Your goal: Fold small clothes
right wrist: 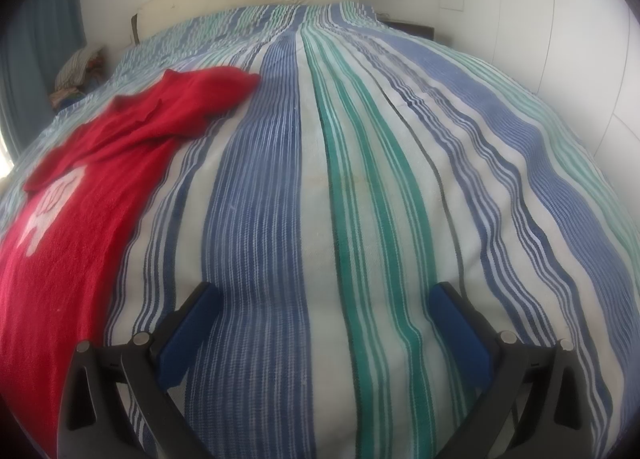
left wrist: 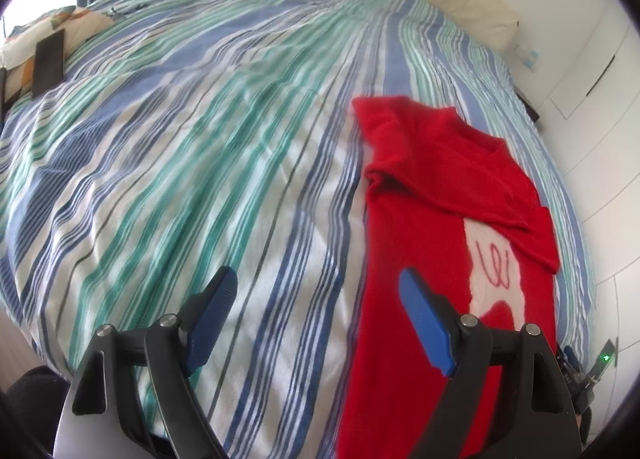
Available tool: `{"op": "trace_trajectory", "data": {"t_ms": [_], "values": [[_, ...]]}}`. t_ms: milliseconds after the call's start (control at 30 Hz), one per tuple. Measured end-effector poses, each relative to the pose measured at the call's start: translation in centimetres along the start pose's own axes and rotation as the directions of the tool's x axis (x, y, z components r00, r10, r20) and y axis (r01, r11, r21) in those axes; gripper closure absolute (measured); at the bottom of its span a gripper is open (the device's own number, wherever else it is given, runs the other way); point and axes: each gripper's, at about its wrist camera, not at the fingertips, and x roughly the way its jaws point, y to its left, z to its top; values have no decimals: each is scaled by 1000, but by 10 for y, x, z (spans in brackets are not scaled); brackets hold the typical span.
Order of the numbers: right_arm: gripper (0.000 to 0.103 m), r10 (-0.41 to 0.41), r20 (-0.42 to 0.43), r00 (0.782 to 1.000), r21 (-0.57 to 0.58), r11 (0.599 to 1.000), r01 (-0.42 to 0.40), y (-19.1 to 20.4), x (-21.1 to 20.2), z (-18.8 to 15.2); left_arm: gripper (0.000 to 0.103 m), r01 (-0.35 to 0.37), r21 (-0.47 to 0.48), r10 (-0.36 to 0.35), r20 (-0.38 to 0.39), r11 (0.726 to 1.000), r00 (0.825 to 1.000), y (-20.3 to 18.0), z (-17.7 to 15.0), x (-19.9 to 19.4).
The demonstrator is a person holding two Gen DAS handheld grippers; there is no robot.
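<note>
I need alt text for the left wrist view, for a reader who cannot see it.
A red shirt with a white print lies partly folded on a blue, green and white striped bedspread. The open left claw hovers near its edge, holding nothing.

Red knit sweater (left wrist: 424, 219) with white motif, lying flat on striped bedspread, sleeves folded inward
</note>
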Motion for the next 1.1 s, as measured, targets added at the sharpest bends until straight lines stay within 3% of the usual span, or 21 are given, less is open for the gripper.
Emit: {"op": "trace_trajectory", "data": {"t_ms": [1100], "values": [[0,0,0,1000,1,1000,0,0,0,-1,18,-4,38,6,-68,999,998,3,-31,-2]]}}
